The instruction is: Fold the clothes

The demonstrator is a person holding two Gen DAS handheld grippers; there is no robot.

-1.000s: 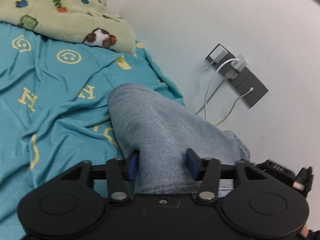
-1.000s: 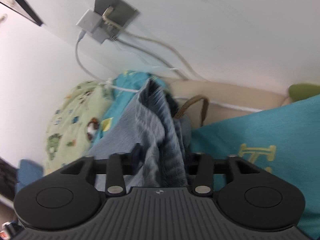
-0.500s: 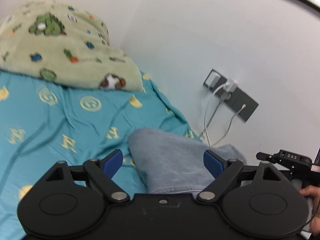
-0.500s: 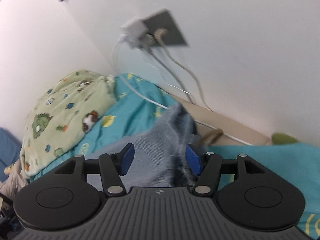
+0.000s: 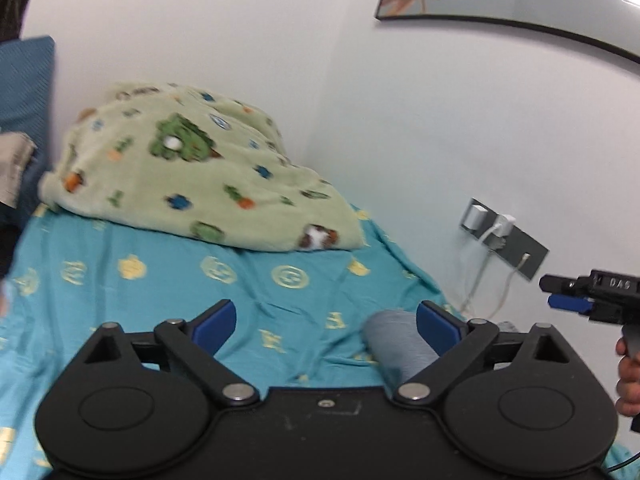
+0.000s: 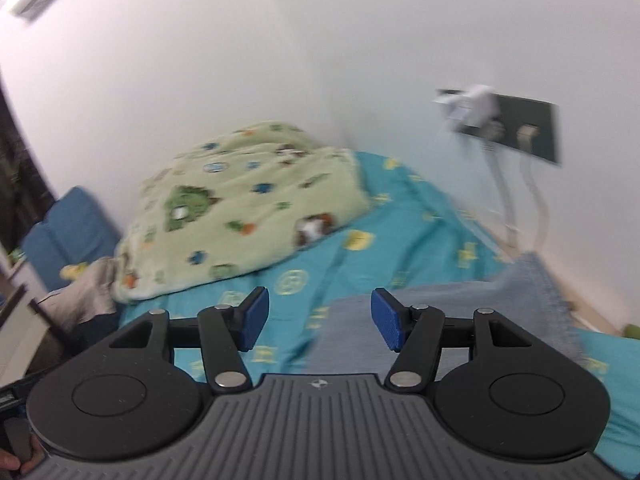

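A folded grey-blue denim garment [image 5: 394,346] lies on the teal bed sheet [image 5: 160,280] near the wall; it also shows in the right wrist view [image 6: 460,312]. My left gripper [image 5: 326,326] is open and empty, lifted above the sheet, with the garment behind its right finger. My right gripper [image 6: 318,322] is open and empty above the garment's left edge; it also shows at the right edge of the left wrist view [image 5: 572,296].
A green fleece blanket [image 5: 192,172] is bunched at the head of the bed, also in the right wrist view [image 6: 240,204]. A grey socket plate with chargers and hanging cables [image 5: 504,236] is on the white wall. A blue cushion [image 6: 68,232] lies far left.
Both grippers have opened and let go of the denim garment, then lifted and drawn back. The garment now lies folded on the sheet.
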